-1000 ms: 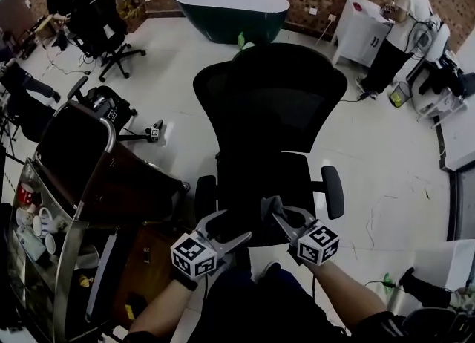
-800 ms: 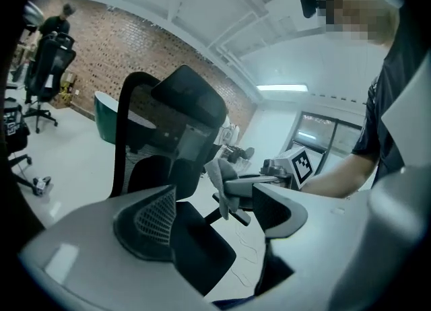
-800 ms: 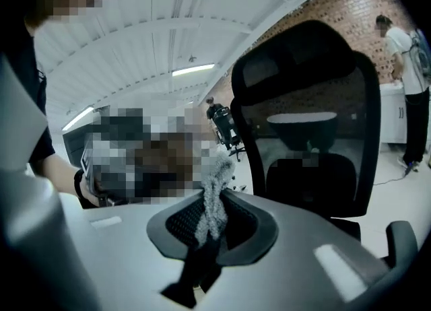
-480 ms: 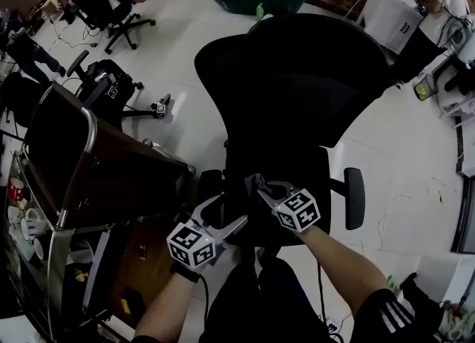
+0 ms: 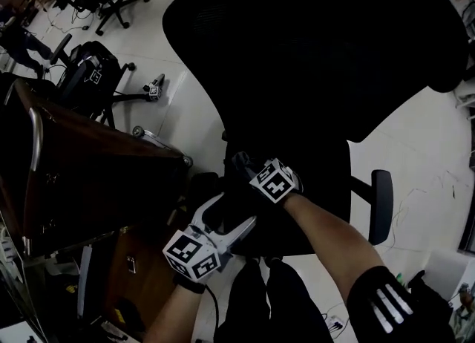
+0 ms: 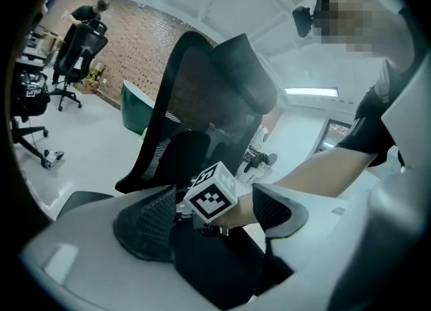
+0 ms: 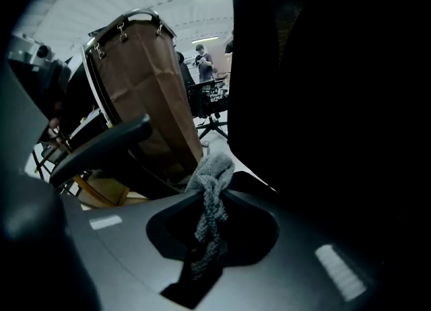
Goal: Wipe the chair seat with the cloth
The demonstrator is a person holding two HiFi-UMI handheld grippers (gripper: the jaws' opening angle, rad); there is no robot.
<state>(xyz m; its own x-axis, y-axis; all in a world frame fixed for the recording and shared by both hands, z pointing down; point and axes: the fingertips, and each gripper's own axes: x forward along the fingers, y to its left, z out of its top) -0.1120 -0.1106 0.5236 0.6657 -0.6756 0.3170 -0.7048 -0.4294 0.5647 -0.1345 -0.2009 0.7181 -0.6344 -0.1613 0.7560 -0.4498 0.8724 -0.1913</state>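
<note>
The black office chair fills the head view, with its mesh backrest (image 5: 312, 44) above and its seat (image 5: 323, 185) below. My right gripper (image 5: 242, 162) is low over the seat's left part, shut on a bunched grey cloth (image 7: 211, 180) that sticks out past the jaw tips. In the right gripper view, the right gripper (image 7: 209, 198) points toward the chair's left armrest (image 7: 101, 145). My left gripper (image 5: 231, 212) stands open at the seat's front left edge, holding nothing. In the left gripper view, the left gripper (image 6: 212, 219) frames the right gripper's marker cube (image 6: 211, 194) and a forearm.
A brown trolley (image 5: 96, 178) stands close on the chair's left. Another office chair base (image 5: 93, 74) and a small device (image 5: 154, 90) lie on the white floor (image 5: 193, 104) beyond it. The chair's right armrest (image 5: 381, 204) juts out at the right.
The head camera has moved in over the chair. My right gripper has carried the cloth forward and left across the seat. The left gripper has stayed by the front edge, open.
</note>
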